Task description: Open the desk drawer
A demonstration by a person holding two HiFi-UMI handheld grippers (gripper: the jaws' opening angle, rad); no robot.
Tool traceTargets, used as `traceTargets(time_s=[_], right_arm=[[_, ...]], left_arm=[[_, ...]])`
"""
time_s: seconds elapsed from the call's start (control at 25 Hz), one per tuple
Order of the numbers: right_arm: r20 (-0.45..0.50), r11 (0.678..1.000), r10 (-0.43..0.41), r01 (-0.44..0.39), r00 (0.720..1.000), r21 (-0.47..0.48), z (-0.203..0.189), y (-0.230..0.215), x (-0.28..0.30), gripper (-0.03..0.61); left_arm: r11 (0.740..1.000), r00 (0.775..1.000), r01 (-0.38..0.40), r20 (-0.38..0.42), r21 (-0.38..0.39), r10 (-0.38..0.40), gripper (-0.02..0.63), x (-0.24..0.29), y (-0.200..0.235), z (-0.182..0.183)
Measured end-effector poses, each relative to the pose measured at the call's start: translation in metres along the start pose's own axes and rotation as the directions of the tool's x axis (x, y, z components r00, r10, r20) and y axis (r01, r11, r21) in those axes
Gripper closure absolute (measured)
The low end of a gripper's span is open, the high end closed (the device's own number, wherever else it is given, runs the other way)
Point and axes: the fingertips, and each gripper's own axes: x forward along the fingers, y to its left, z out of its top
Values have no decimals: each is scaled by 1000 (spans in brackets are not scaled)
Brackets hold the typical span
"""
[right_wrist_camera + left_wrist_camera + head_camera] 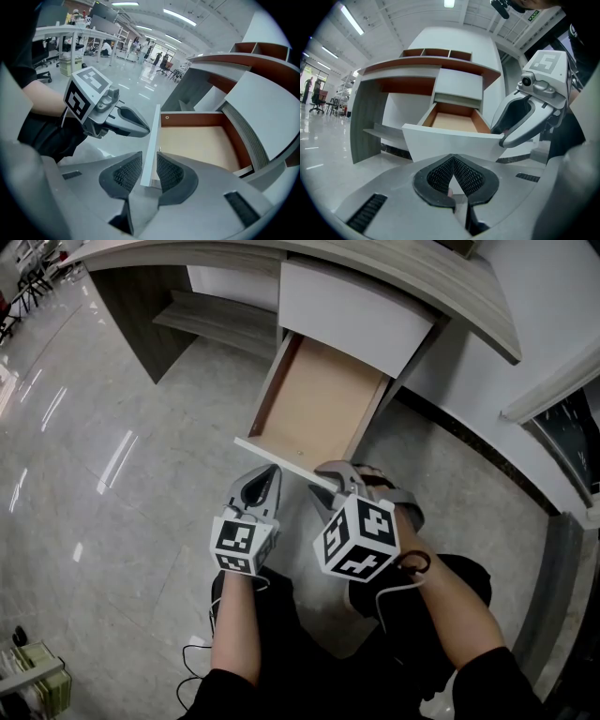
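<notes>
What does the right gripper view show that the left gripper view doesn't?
Only the right gripper view: the drawer front standing edge-on between the right gripper's parted fingers, with the left gripper beside it. Only the left gripper view: its own fingers shut on nothing, and the drawer front's white outer side seen face-on. Both: the pulled-out drawer, its tan bottom bare.

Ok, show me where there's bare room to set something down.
Free: the drawer's bare bottom, between its side walls and front panel; and the tile floor left of the drawer, out from the desk's grey side panel. Crowded: the front panel's edge, where the right claw straddles it and the left claw sits beside.
</notes>
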Motion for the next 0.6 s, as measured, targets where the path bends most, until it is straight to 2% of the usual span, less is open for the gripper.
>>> traceTargets(time_s=[0.24, 0.44, 0.6], right_arm=[[55, 1000, -14, 13, 998, 21, 13, -6, -8, 497], [115, 999, -32, 27, 993, 41, 25, -9, -16, 555], [156, 998, -35, 25, 987, 63, 34, -9, -22, 563]], left_arm=[[1000, 1000, -10, -6, 3, 10, 610, -4, 4, 0], [1000, 1000, -23, 13, -5, 23, 611, -9, 6, 5], [1000, 1000, -19, 19, 4, 19, 611, -12, 3, 8]])
